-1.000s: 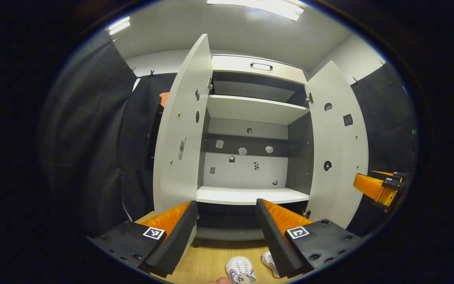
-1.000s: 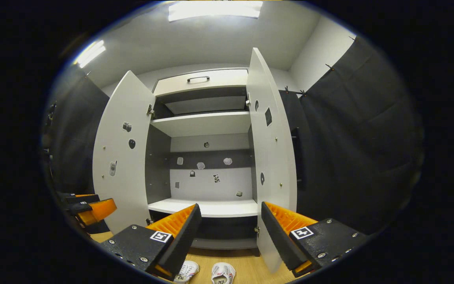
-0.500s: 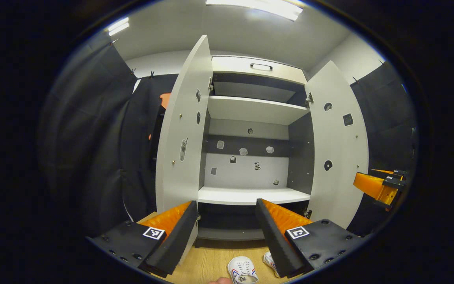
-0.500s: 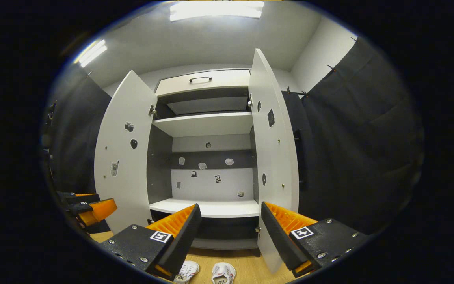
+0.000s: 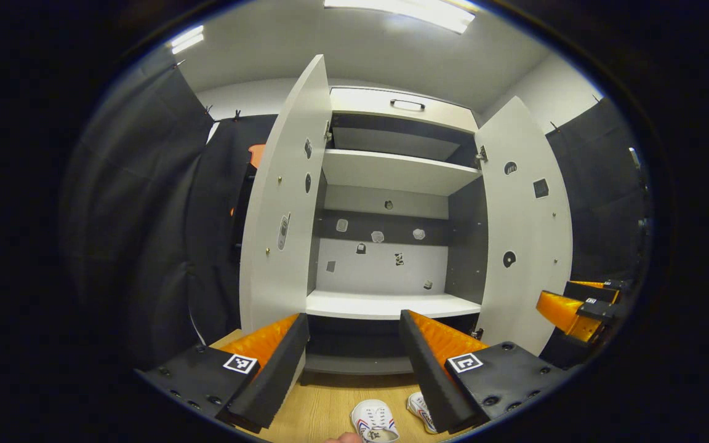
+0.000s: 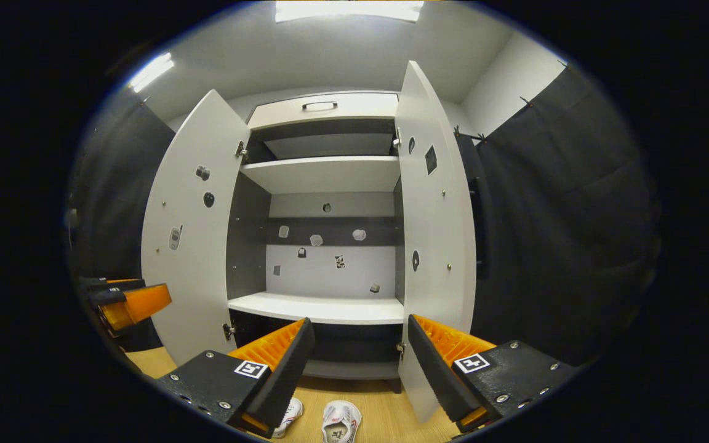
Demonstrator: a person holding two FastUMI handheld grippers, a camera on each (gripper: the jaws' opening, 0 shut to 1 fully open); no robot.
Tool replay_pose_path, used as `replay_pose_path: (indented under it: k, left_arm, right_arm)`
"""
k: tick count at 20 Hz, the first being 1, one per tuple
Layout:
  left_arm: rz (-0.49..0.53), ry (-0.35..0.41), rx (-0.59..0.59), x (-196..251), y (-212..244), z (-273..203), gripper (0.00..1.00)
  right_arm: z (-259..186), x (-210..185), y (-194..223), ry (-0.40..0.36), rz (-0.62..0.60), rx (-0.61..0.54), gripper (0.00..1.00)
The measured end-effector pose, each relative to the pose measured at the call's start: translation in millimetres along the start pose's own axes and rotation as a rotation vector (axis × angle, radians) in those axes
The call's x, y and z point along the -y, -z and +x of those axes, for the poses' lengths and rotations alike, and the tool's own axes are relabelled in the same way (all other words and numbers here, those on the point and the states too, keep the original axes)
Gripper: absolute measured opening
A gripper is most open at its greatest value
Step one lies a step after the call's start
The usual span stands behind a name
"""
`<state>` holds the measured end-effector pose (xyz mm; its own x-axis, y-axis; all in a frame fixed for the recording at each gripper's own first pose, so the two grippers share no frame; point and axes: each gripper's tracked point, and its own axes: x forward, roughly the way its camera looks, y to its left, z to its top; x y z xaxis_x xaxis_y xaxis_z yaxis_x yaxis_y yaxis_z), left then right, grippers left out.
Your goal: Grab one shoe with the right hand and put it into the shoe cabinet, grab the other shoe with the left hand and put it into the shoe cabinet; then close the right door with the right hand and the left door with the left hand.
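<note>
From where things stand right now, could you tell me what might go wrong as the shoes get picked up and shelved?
1. The two shoes lie close together on the floor, so the open right gripper could nudge one while grasping the other.
2. The right door stands open beside that gripper; a lift toward the shelf could clip its edge.
3. The left gripper faces the same risk with the left door.

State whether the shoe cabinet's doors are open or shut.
Open: both doors swing outward, exposing the bare shelves.
</note>
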<state>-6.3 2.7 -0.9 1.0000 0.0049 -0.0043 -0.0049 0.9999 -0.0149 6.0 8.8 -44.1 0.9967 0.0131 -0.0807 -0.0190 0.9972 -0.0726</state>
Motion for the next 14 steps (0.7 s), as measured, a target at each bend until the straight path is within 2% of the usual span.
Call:
replay_pose_path:
  k: [4,10,14]
  left_arm:
    - [-0.006,-0.002,-0.01,0,5,-2,0.96]
    - [-0.017,-0.01,-0.029,-4,14,-9,0.96]
    - [-0.018,-0.024,-0.036,-10,16,-12,0.96]
  right_arm:
    - [11,-8,63,-0.026,-0.048,-0.112,0.94]
    - [24,-16,198,-0.07,-0.065,-0.359,0.93]
    - [21,-12,265,-0.086,-0.081,-0.489,0.93]
